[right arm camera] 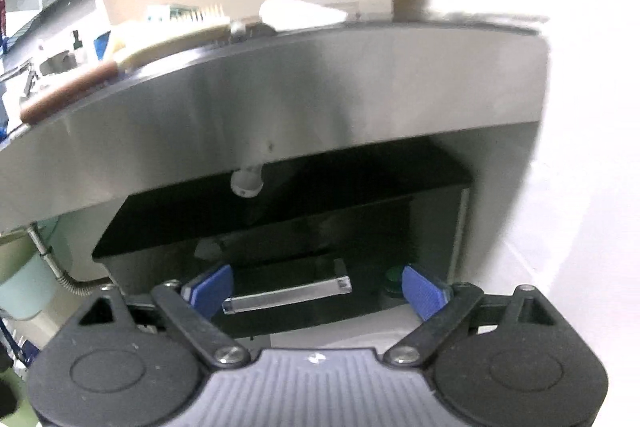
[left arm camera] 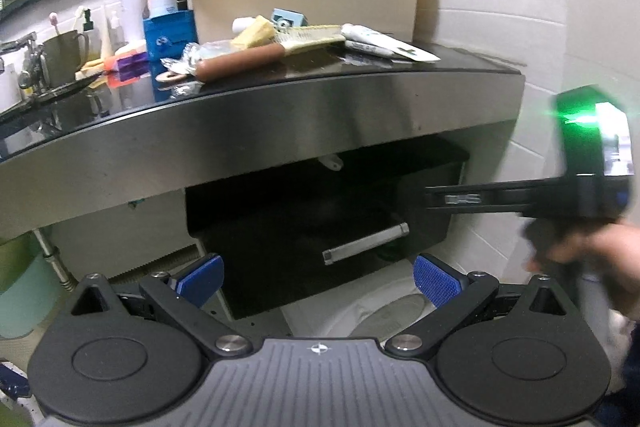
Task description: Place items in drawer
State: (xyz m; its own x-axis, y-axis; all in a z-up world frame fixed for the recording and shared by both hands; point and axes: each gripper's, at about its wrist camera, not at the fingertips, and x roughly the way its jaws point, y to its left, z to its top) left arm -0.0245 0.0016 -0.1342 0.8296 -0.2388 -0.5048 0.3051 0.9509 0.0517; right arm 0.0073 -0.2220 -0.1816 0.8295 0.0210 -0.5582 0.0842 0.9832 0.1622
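Both grippers, left (left arm camera: 316, 281) and right (right arm camera: 316, 291), gape empty; the drawer (right arm camera: 280, 239) looks stiff, probably slick-fronted; grip its bar handle (right arm camera: 286, 295).

Blur and hidden parts under the counter

The drawer (right arm camera: 304, 303) interior is sitting in shadow, contents unreadable; the right gripper (left arm camera: 592, 187) is running off the frame's edge, motion-blurred.

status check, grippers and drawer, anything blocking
Left gripper open, empty, held back. Right gripper open, lined up on the drawer handle, not gripping yet. Drawer shut. Brush and tubes waiting on the counter; nothing blocking.
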